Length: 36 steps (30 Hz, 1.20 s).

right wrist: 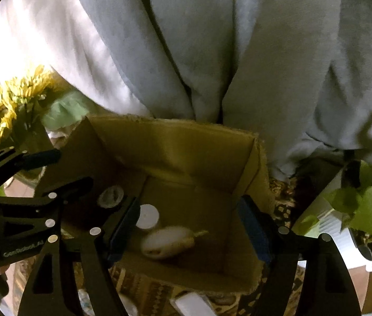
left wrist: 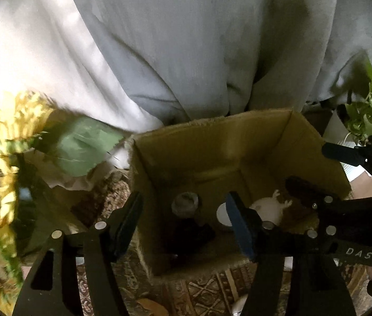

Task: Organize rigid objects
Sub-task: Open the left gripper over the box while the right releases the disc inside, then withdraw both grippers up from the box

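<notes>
An open cardboard box (left wrist: 212, 137) (right wrist: 175, 137) stands on a patterned rug. On its floor are a dark bottle with a grey cap (left wrist: 186, 205) (right wrist: 110, 196), a white round-lidded jar (left wrist: 222, 214) (right wrist: 147, 216) and a pale, blurred figurine (left wrist: 267, 208) (right wrist: 167, 242). My left gripper (left wrist: 186, 223) hangs over the box's left part with its jaws apart. The dark bottle lies below between them, and the pads do not touch it. My right gripper (right wrist: 189, 229) is open above the figurine, clear of it. Each gripper shows in the other's view: right gripper (left wrist: 315, 168), left gripper (right wrist: 67, 169).
Grey fabric (left wrist: 186, 52) fills the upper half behind the box. Artificial sunflowers (left wrist: 6, 137) (right wrist: 4, 110) and a big green leaf (left wrist: 80, 147) crowd the box's left side. A leafy potted plant (right wrist: 365, 210) stands at the right. A white flat object (right wrist: 191, 305) lies on the rug (left wrist: 207, 289).
</notes>
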Available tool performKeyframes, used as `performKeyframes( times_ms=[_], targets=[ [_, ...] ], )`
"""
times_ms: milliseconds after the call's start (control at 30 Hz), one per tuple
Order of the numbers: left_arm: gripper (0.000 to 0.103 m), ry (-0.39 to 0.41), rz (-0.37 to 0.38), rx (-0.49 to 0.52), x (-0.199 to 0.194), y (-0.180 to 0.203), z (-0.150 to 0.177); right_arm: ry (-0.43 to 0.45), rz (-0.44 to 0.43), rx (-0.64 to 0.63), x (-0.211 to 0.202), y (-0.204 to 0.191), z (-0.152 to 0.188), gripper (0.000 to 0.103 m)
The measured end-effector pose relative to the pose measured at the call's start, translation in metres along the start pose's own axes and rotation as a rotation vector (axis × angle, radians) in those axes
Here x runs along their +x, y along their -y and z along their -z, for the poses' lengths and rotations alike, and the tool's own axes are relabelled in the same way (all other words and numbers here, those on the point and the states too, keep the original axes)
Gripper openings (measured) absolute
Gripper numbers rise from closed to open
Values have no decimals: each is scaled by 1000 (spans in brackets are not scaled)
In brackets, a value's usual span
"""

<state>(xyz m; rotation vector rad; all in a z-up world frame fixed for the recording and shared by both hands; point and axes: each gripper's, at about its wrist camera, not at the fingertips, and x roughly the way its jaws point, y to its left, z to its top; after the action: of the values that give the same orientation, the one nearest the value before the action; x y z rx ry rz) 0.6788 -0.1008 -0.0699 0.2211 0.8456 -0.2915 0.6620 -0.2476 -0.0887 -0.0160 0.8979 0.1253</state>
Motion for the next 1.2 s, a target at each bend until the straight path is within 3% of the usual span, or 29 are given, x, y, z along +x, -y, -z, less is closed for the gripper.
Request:
performKeyframes(
  times_ms=[300,633,1200],
  targets=[
    [65,136,-61,7,-53,-3,18,128,25,28,-43,-10,13,78],
    [70,226,-77,-3,-102,-8,44,248,10,8,-92,-32,30,78],
    [72,267,-72,24,-138,-1,100,301,-46,-1,-124,-55,75,78]
  ],
)
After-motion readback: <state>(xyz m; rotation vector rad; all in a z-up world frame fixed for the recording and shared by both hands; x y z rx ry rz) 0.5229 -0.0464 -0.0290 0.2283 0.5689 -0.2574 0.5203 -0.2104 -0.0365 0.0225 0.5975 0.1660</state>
